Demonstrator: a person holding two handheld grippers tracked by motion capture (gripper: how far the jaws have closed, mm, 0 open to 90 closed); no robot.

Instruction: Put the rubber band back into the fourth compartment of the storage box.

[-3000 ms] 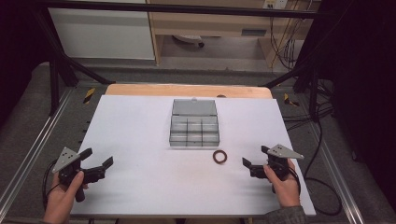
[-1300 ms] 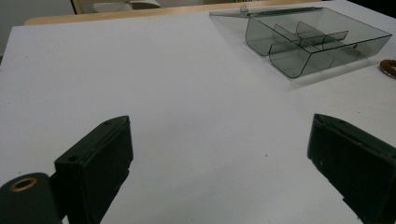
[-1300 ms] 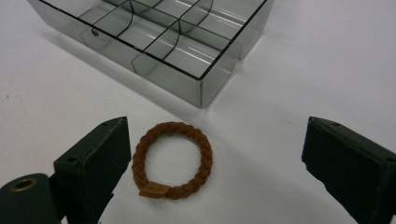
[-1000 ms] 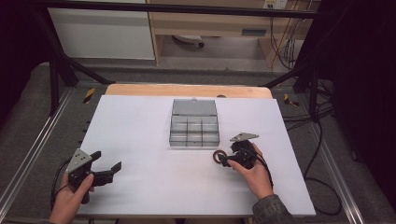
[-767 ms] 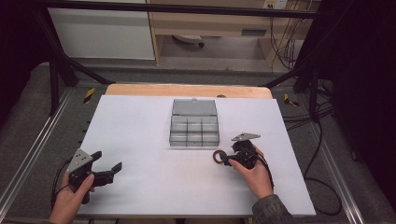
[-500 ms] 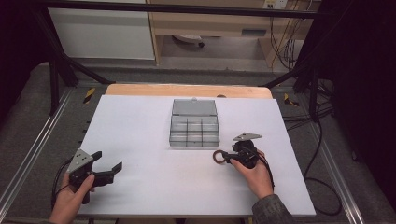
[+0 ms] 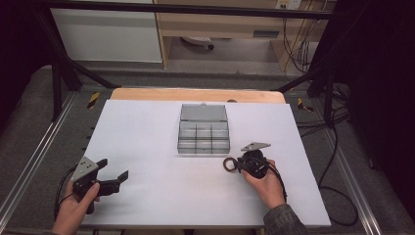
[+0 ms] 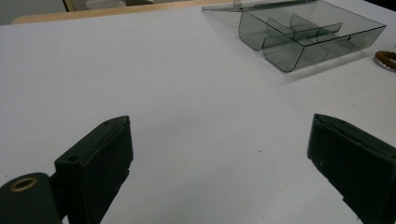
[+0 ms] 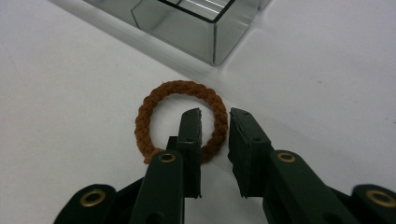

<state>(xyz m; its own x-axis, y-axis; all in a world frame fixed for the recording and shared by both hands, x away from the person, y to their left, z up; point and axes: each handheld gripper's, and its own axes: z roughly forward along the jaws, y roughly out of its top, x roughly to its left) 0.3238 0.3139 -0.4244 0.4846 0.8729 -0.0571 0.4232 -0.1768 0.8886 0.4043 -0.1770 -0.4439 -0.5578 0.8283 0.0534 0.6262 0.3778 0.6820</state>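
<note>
A brown braided ring (image 7: 228, 164) lies flat on the white table (image 7: 161, 196), just in front of the clear compartment box (image 7: 203, 132). My right gripper (image 7: 235, 164) reaches it from the right. In the right gripper view one jaw stands inside the ring (image 9: 154, 105) and the other outside, with the ring's right-hand cord between them. The right gripper (image 9: 215, 114) has just been closing, and a narrow gap still shows beside the cord. My left gripper (image 7: 113, 169) rests at the front left, wide open (image 8: 219, 135) over bare table.
The box (image 8: 308, 37) has its lid folded back and its compartments (image 9: 187, 23) look empty. The ring's edge (image 8: 386, 59) peeks in at the right of the left gripper view. A wooden strip (image 7: 195, 94) borders the table's far side, with metal rails either side.
The right hand came in from the table's right side to the ring, and its jaws have narrowed around the ring's cord. The left hand shifted slightly and now stays still.
</note>
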